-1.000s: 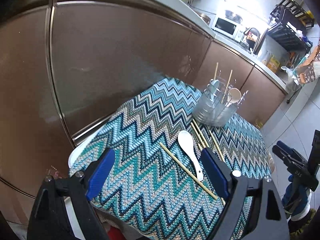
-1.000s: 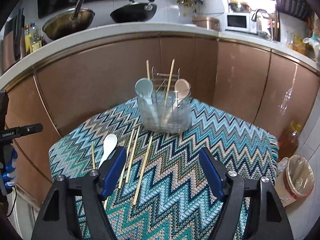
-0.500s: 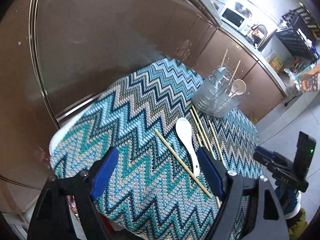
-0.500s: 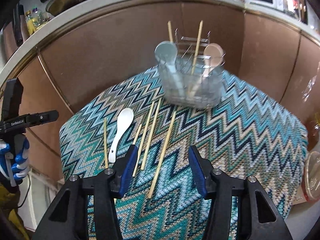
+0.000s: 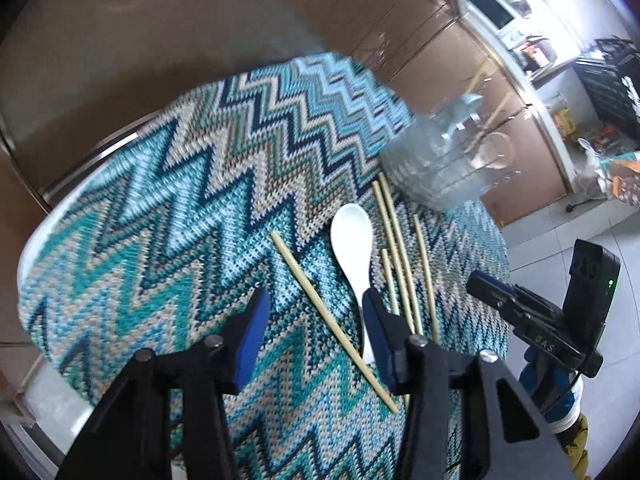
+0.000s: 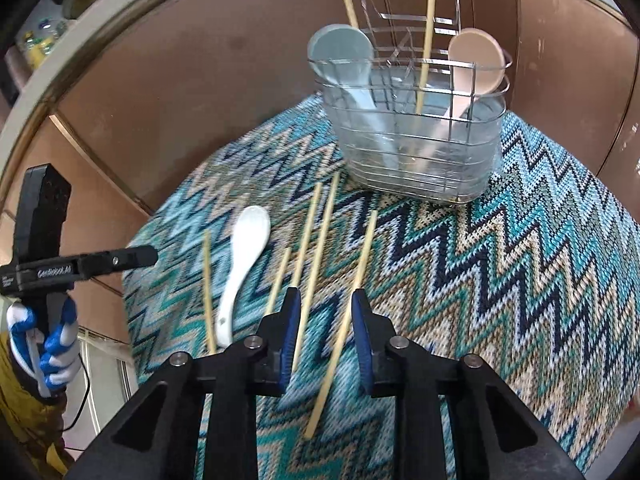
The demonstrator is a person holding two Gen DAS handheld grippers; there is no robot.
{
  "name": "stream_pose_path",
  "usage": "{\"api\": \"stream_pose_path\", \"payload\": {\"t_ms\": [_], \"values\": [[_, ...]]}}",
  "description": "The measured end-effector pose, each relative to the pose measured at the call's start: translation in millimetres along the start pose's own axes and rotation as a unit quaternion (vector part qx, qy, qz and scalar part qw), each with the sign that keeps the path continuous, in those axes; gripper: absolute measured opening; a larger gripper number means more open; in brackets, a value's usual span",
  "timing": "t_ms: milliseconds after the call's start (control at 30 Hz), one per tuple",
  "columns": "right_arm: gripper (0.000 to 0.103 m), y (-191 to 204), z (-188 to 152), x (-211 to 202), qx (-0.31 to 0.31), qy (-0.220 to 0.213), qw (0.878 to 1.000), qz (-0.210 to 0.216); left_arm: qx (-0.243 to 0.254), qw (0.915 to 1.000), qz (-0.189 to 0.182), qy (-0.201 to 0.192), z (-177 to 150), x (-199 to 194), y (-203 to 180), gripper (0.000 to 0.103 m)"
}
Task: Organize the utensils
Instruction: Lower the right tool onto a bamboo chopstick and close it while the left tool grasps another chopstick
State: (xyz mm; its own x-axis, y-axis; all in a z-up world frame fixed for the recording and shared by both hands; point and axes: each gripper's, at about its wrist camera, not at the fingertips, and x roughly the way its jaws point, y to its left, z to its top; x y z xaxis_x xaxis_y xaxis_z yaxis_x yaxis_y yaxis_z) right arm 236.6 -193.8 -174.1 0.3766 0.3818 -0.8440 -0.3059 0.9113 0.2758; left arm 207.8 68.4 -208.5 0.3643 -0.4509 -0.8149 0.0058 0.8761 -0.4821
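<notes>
Two grippers closing, nothing clamped yet: right gripper (image 6: pixel 325 322) straddles chopstick (image 6: pixel 347 312) nearest wire caddy (image 6: pixel 416 136), left gripper (image 5: pixel 314 330) straddles another chopstick (image 5: pixel 320 312) just beside white spoon (image 5: pixel 354 248); sticks likely light, stiff, slippery — grip mid-shaft.

We see both views in soft, even daylight, brightest at the upper right of the left wrist view, where the microwave (image 5: pixel 491 7) and white floor wash out. Motion blur smears the wire utensil basket (image 5: pixel 436 176) there, while in the right wrist view the basket (image 6: pixel 416 160) is sharper and the chopsticks (image 6: pixel 316 248) streak. Fisheye bending curves the cabinet fronts (image 6: pixel 192 92), and the corners fall to black.
</notes>
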Motion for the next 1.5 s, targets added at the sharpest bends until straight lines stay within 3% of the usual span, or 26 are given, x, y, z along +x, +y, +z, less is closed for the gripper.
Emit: {"api": "stream_pose_path", "payload": {"t_ms": [433, 700, 1067, 1500], "values": [[0.013, -20, 43, 66, 0.018, 0.057, 0.998, -0.023, -0.035, 0.9972, 0.030, 0.058, 25, 41, -2, 0.025], [0.009, -22, 46, 83, 0.013, 0.085, 0.996, -0.034, -0.060, 0.9934, 0.045, 0.087, 31, 64, 1, 0.013], [0.008, -20, 49, 94, 0.022, 0.087, 0.996, -0.029, -0.074, 0.9935, 0.032, 0.080, 29, 62, 4, 0.010], [0.007, 1, 30, 33, -0.003, 0.029, 0.999, -0.022, -0.020, 0.9995, 0.017, 0.016, 14, 0, -2, 0.009]]}}
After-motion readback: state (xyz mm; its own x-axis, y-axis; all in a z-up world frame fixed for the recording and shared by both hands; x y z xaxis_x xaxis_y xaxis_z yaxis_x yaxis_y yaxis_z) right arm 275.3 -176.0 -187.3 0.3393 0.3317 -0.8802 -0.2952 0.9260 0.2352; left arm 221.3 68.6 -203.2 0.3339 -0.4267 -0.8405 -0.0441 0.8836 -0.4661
